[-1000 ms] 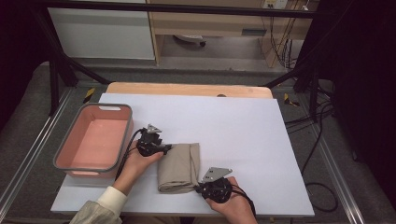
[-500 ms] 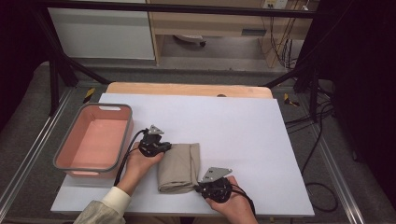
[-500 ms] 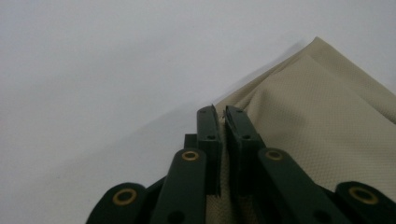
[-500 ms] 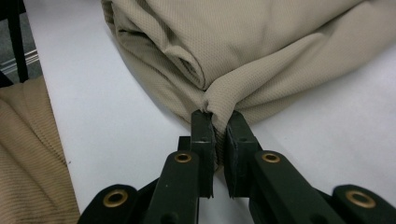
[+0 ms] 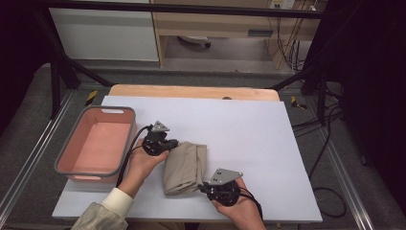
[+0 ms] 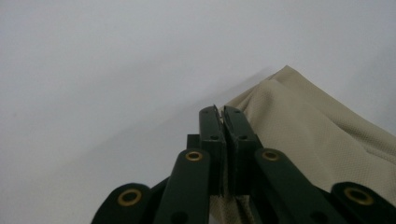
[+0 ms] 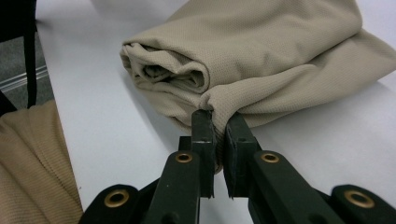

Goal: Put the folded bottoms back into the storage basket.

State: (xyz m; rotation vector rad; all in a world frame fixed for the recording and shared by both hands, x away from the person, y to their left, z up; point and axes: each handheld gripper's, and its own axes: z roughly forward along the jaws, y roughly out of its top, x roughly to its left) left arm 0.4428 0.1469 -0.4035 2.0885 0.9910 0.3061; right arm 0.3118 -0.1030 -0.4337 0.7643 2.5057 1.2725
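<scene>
A folded beige cloth [image 5: 184,165] lies on the white table top [image 5: 249,124], near the front. My left gripper [image 5: 171,143] is at the cloth's far left corner. In the left gripper view its jaws [image 6: 223,112] are shut, with a pinch of the cloth [image 6: 303,135] between them. My right gripper [image 5: 205,188] is at the cloth's near right corner. In the right gripper view it [image 7: 219,119] is shut on a fold of the cloth [image 7: 261,56], beside the rolled layers of the open end.
A pink bin with a grey rim [image 5: 128,139] stands at the table's left, close to my left hand. A beige sleeve [image 5: 103,213] comes in at the front left. The white top stretches bare to the right and back, with a wooden edge [image 5: 191,91] behind it.
My left hand has shifted a little to the right onto the cloth's corner and risen slightly. The right hand and its grip have stayed put.
</scene>
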